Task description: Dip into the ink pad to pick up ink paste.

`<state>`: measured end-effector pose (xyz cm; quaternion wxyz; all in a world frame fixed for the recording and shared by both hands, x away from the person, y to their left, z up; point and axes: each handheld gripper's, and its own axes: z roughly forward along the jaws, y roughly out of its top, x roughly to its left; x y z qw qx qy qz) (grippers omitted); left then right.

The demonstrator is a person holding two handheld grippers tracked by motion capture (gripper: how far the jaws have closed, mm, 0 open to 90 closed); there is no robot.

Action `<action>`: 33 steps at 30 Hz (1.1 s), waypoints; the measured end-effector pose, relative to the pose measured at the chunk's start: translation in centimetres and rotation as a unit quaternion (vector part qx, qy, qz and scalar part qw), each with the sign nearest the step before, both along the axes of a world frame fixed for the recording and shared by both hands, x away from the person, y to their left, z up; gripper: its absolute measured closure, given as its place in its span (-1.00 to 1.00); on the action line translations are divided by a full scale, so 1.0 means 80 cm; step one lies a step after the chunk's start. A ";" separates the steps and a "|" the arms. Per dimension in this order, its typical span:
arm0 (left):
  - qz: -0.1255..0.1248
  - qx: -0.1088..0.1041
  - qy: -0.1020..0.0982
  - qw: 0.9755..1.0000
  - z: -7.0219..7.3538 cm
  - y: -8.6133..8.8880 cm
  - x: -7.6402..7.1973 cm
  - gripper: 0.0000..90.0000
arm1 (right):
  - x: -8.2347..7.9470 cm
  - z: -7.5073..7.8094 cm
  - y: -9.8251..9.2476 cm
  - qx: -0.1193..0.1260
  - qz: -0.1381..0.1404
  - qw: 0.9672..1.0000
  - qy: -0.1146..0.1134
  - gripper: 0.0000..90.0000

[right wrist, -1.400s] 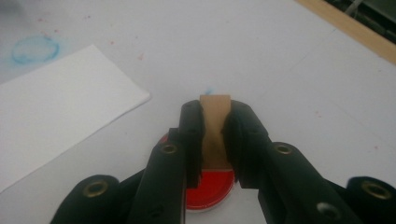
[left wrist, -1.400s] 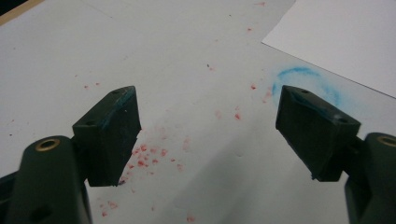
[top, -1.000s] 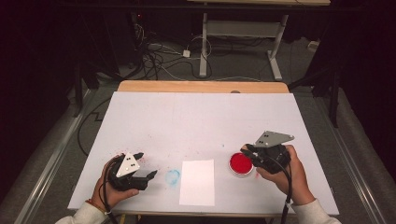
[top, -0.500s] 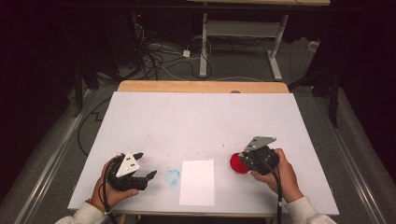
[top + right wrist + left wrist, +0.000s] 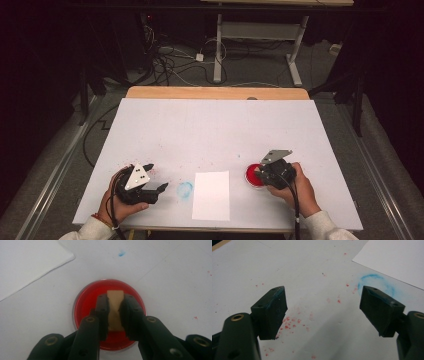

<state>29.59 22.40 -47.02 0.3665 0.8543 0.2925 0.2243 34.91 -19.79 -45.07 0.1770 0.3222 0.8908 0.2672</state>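
A round dish of red ink (image 5: 252,175) (image 5: 87,300) sits on the white table at the right. My right gripper (image 5: 261,174) (image 5: 115,305) is shut on a tan wooden stamp block (image 5: 115,307), held down into the red dish. A white sheet of paper (image 5: 211,195) (image 5: 397,260) lies near the front edge. Left of it is a faint blue ring mark (image 5: 185,189) (image 5: 375,283). My left gripper (image 5: 154,178) (image 5: 323,312) rests low at the front left, open, with nothing between its pads.
Red specks (image 5: 289,323) dot the table under the left gripper. A small blue spot (image 5: 121,253) lies beyond the dish. The white tabletop (image 5: 215,130) has a wooden strip at its far edge; table legs and cables (image 5: 200,55) lie on the floor behind.
My right gripper has come down and slightly left, bringing the stamp block onto the red dish. The left gripper has stayed where it was.
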 end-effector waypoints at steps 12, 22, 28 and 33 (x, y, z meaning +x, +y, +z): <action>0.003 -0.001 -0.003 1.000 0.000 0.000 -0.001 -0.53 | 0.001 -0.001 -0.002 0.010 -0.002 1.000 0.005 0.70; 0.000 -0.002 -0.004 1.000 0.000 0.000 -0.001 -0.53 | 0.000 -0.002 -0.001 0.007 -0.003 1.000 0.001 0.70; 0.004 -0.005 -0.002 1.000 0.000 0.003 0.000 -0.53 | 0.000 -0.002 -0.002 0.005 -0.001 1.000 0.002 0.70; 0.001 -0.011 -0.002 1.000 0.000 0.004 0.002 -0.54 | -0.003 -0.003 0.000 -0.001 -0.002 1.000 -0.005 0.70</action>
